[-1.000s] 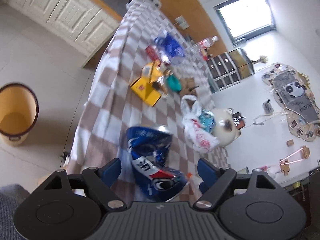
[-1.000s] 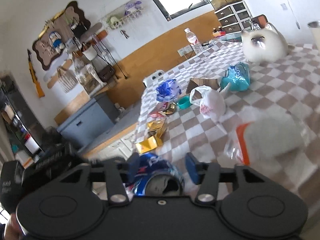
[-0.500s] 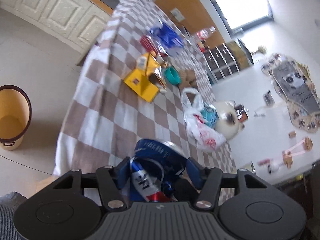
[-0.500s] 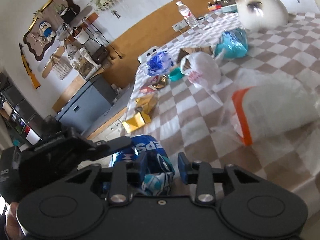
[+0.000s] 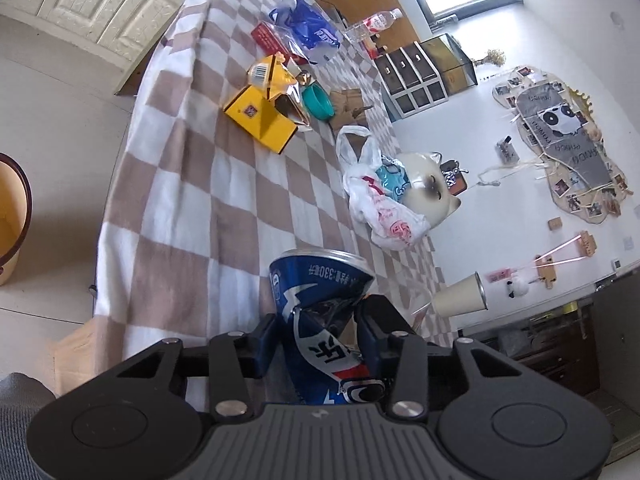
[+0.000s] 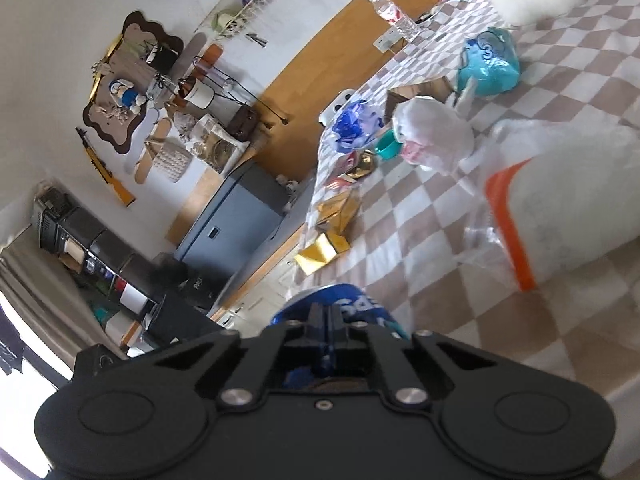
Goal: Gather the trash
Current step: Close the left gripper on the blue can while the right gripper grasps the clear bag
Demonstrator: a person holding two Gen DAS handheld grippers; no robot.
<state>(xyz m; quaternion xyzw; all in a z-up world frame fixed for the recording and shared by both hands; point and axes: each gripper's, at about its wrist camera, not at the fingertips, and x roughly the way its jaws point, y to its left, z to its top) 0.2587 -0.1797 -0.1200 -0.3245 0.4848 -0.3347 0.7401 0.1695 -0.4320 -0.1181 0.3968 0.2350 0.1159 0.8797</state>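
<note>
Blue crumpled aluminium, a crushed cola can point(image 5: 320, 312), is sitting pinched at its dented waist between the blue fingers of the left hand-held gripper point(image 5: 316, 332), riding just above the near edge of the checkered cloth covering the desk point(image 5: 192, 184). The right hand-held gripper point(image 6: 326, 328) is showing its fingers pressed nearly together in its own view, with the same can point(image 6: 352, 304) just ahead of and partly beneath them; whether they are nipping the metal or merely closed beside it cannot be told. By this evidence the collection is only beginning: one piece is in hand, nothing is visibly lying in the yellow bin point(image 5: 10, 216) waiting on the floor off the desk's left side, and most of the litter is still spread across the cloth. Remaining there are a yellow carton point(image 5: 260, 118) with a torn gold-lined packet, a teal bowl point(image 5: 318, 102), scraps of brown cardboard point(image 5: 348, 104), a blue plastic bag point(image 5: 308, 32), a red packet point(image 5: 270, 38), a white shopping bag point(image 5: 376, 208) with red print, a teal wrapper point(image 6: 488, 66) and a clear bag with an orange strip point(image 6: 552, 208) close to the right side. A white cat figurine point(image 5: 430, 192), a water bottle point(image 5: 374, 24) and a paper cup point(image 5: 460, 296) are also standing on the desk and are probably not trash. Between the can and the bin, only the desk edge and open floor are lying in the way.
</note>
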